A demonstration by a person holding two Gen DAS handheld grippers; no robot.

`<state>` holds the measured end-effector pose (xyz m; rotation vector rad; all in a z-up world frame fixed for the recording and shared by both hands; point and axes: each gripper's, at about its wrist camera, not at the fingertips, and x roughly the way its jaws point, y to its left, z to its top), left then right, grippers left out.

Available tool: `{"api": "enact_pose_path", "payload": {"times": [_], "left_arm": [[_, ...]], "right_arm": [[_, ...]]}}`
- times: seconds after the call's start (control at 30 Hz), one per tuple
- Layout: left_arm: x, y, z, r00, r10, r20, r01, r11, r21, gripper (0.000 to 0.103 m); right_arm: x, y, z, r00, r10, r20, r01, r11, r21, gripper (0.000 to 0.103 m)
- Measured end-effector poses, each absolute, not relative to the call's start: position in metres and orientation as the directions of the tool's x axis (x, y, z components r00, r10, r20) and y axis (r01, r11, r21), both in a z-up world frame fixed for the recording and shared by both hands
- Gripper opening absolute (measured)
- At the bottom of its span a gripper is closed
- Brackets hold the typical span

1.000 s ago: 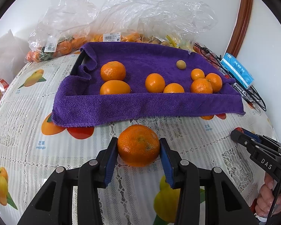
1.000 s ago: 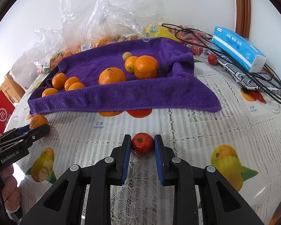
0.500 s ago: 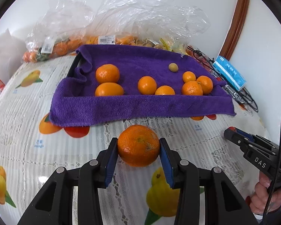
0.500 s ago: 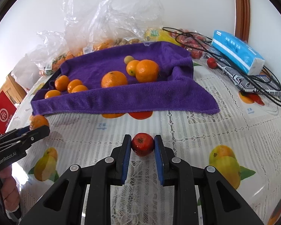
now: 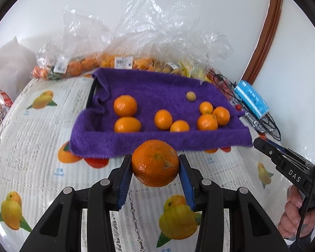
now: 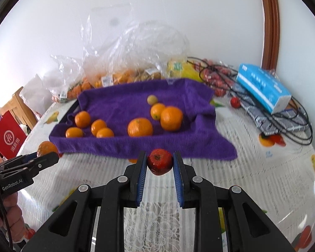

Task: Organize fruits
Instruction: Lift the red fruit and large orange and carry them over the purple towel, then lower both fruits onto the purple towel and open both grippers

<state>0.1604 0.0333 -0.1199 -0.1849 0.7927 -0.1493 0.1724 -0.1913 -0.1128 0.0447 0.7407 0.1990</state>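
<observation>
Between right gripper (image 6: 160,163) pads, apple (image 6: 159,161) stem faces camera.

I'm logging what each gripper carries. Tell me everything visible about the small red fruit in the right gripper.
The small red fruit is round, glossy and deep red, with a dark stem dimple facing the camera. It sits clamped between the blue pads of the right gripper, held above the patterned tablecloth, just short of the purple towel. Only the pads touch it.

Tissue pack (image 6: 264,87): blue, resting on black cables (image 6: 298,124)
Red bag (image 6: 9,137): beside wooden chair (image 6: 19,105)
</observation>
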Motion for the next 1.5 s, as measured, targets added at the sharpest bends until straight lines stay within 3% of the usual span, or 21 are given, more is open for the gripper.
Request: {"api": "enact_pose_path", "payload": {"times": [0.53,1.03,1.5], "left_arm": [[0.198,0.049,-0.086,0.759,-0.158,-0.631,0.027,0.977,-0.212,0.041],[0.243,0.060,-0.085,0.766,-0.140,-0.627,-0.008,0.974,-0.227,0.041],[0.283,0.041,-0.122,0.723,-0.138,-0.677,-0.013,0.977,-0.212,0.041]], "right_arm": [[0.211,-0.188,-0.077,0.772,0.206,-0.602,-0.166,0.978,0.123,0.025],[0.255,-0.186,-0.074,0.784,0.211,-0.583,-0.168,0.978,0.127,0.025],[0.294,-0.165,-0.122,0.696,0.279,-0.661,-0.235,0.959,0.157,0.025]]}}
